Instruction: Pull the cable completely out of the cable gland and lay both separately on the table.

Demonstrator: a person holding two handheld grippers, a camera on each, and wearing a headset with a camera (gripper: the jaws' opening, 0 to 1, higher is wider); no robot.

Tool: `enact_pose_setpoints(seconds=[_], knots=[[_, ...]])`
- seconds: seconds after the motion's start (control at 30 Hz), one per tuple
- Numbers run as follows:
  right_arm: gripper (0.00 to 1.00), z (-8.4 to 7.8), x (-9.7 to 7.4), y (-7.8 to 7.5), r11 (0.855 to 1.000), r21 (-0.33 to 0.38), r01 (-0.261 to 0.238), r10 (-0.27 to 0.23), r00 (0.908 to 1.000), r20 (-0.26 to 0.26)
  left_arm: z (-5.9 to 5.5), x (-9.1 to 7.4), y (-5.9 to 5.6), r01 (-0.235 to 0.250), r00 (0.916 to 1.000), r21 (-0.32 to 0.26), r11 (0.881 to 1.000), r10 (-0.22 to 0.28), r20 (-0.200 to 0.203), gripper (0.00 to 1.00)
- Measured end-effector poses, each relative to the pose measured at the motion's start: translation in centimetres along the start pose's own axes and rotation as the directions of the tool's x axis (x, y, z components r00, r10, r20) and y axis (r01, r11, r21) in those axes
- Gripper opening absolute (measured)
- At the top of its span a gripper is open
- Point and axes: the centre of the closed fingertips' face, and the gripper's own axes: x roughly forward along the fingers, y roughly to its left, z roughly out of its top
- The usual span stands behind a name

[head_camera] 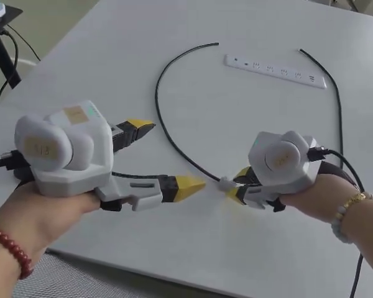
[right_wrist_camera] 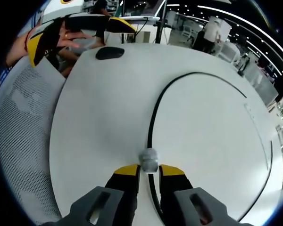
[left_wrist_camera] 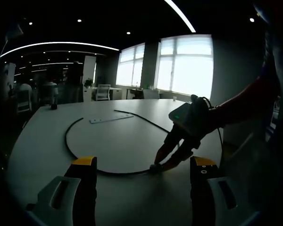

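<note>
Left hand [head_camera: 43, 208]: at the near left edge of the table [head_camera: 174, 248], a red bead bracelet on the wrist, wrapped under the left gripper.
Left gripper [head_camera: 176, 155]: held above the table, jaws spread wide, nothing between the yellow tips. In its own view the two tips stand far apart, with bare tabletop between them.
Cable [head_camera: 158, 112]: black and thin, lying on the table in a broad arc. Its far end lies near the power strip. The near end curves back to the cable gland. In the right gripper view it enters the gland from the far side and a short black length shows on the near side, between the jaws, so it is still threaded through.
Cable gland [head_camera: 225, 184]: small and pale grey, at the near end of the arc, low over the table. Whether it touches the surface cannot be told. It sits between the two grippers, just beyond the left gripper's lower tip.
Right gripper [head_camera: 235, 186]: jaws drawn in close on the cable gland. Its own view shows the gland pinched between the yellow tips, which point toward the left gripper.
Power strip [head_camera: 275, 70]: white, flat on the far side of the table, well apart from both grippers.
Right hand [head_camera: 317, 195]: grips the right gripper from behind, with a gold-coloured bracelet on the wrist.
</note>
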Motion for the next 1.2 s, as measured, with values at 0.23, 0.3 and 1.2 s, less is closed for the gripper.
enact_pose_setpoints(seconds=[0.23, 0.3, 1.2], knots=[[0.09, -0.1, 0.1, 0.0, 1.000, -0.009, -0.006, 0.006, 0.9999, -0.009, -0.2, 0.0, -0.1, 0.002, 1.0000, 0.003, 1.000, -0.002, -0.008, 0.82], [0.08, -0.1, 0.1, 0.0, 1.000, -0.014, -0.005, 0.005, 1.0000, -0.008, -0.3, 0.1, -0.2, 0.004, 0.9999, 0.007, 1.000, -0.004, -0.014, 0.81], [0.08, 2.7, -6.6, -1.0, 0.994, -0.025, 0.104, -0.100, 0.9877, 0.120, 0.8, 1.0, -1.4, 0.065, 0.9966, 0.080, 0.995, -0.061, -0.057, 0.80]])
